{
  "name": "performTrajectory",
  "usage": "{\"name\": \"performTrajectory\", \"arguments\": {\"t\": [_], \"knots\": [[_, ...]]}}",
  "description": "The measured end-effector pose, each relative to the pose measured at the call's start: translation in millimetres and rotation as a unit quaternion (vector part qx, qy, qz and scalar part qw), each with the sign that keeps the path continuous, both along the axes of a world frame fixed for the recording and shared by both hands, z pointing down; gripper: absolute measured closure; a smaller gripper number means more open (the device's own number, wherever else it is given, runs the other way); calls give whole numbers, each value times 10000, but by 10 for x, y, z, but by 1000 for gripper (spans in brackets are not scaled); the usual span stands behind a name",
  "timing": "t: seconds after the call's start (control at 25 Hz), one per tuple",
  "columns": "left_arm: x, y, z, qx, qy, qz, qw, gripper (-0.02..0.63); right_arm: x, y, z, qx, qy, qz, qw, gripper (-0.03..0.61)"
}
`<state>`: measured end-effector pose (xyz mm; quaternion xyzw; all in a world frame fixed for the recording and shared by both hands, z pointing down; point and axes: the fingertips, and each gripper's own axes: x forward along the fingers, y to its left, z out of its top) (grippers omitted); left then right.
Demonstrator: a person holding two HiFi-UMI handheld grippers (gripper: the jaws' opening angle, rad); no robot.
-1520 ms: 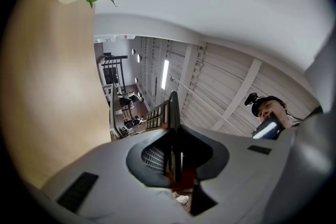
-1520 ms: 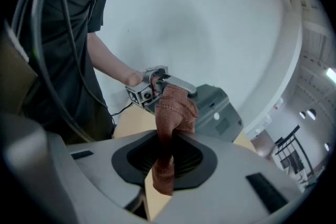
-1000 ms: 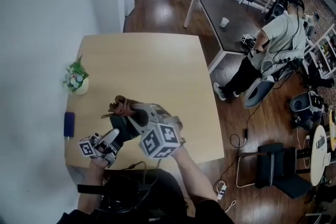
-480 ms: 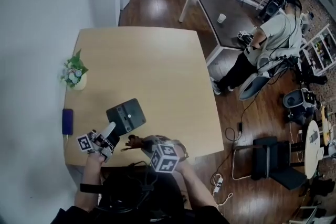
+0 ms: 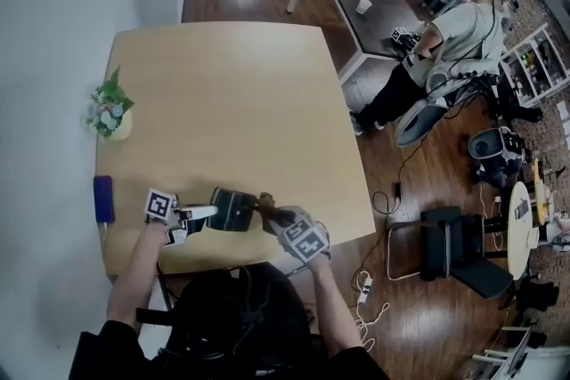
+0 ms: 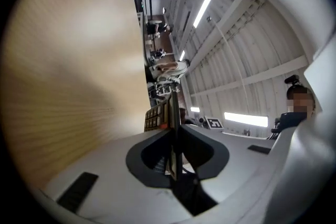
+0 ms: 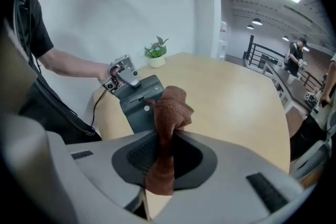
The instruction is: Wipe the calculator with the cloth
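Clamping the dark grey flat calculator point(image 5: 233, 209) by its edge, the left gripper point(image 5: 206, 212) holds it over the light wooden desk's point(image 5: 232, 102) near edge. The right gripper point(image 7: 167, 140) pinches the brown woven cloth point(image 7: 171, 105) just beside the calculator.

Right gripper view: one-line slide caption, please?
Right gripper clamps a brown cloth close to the dark calculator held by the left gripper.

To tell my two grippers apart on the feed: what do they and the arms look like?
They look alike: the left gripper and right gripper have pale grey bodies with dark recesses round the jaws, and each carries a white cube with black square markers. The person wears a black short-sleeved top.
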<state>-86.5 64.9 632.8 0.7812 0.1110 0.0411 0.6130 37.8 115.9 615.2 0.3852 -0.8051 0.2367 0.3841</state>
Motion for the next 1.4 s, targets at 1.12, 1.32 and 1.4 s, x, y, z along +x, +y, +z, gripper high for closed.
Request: {"name": "performTrajectory", "arguments": {"t": [1.12, 1.32, 1.4], "knots": [[639, -1649, 419, 1594, -1726, -2851, 9292, 279, -105, -828, 1060, -1108, -878, -307, 9895, 512], [592, -1712, 379, 2439, -1969, -3040, 8996, 279, -113, -717, 1051, -1341, -816, -141, 9875, 512], [563, -1715, 364, 2640, -1853, -2953, 8993, 278, -151, -690, 1073, -1378, -774, -118, 9874, 512]]}}
